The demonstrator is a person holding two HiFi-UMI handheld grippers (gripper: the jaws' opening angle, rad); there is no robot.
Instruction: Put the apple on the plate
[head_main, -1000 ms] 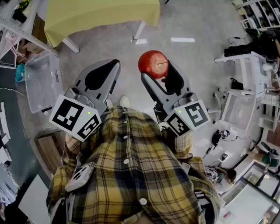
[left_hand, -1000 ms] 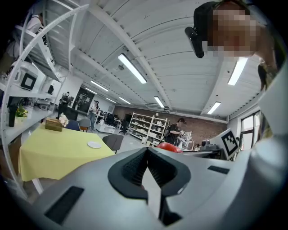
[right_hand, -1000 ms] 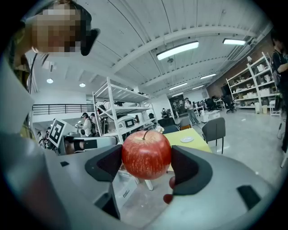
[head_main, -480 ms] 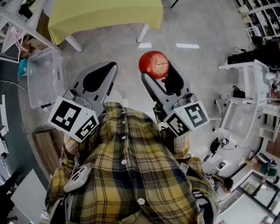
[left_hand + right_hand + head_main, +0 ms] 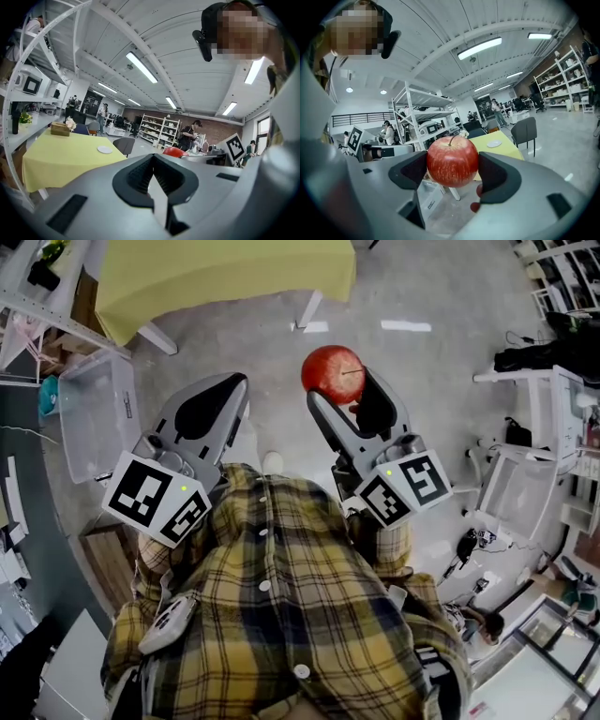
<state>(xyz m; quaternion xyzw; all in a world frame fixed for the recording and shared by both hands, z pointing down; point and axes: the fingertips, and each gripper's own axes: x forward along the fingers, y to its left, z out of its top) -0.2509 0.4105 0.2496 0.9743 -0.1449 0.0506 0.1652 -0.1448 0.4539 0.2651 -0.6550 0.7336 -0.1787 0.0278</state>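
Note:
A red apple (image 5: 334,374) (image 5: 452,161) is clamped between the jaws of my right gripper (image 5: 337,381) (image 5: 453,164), held in the air above the floor. A small white plate (image 5: 494,144) (image 5: 104,149) lies on a yellow-clothed table (image 5: 225,273) (image 5: 506,149) (image 5: 61,159) some way ahead. The plate does not show in the head view. My left gripper (image 5: 232,388) (image 5: 153,180) is beside the right one with its jaws shut on nothing. The apple (image 5: 174,151) peeks over it in the left gripper view.
A clear plastic bin (image 5: 89,413) sits on the floor at the left, by the table's legs (image 5: 305,307). White racks and carts (image 5: 525,418) crowd the right. A grey chair (image 5: 525,131) stands near the table. People (image 5: 190,136) stand far back by shelves.
The apple stays clamped in the right gripper and both grippers keep their pose. The floor and table drift slightly in the head view as the person moves.

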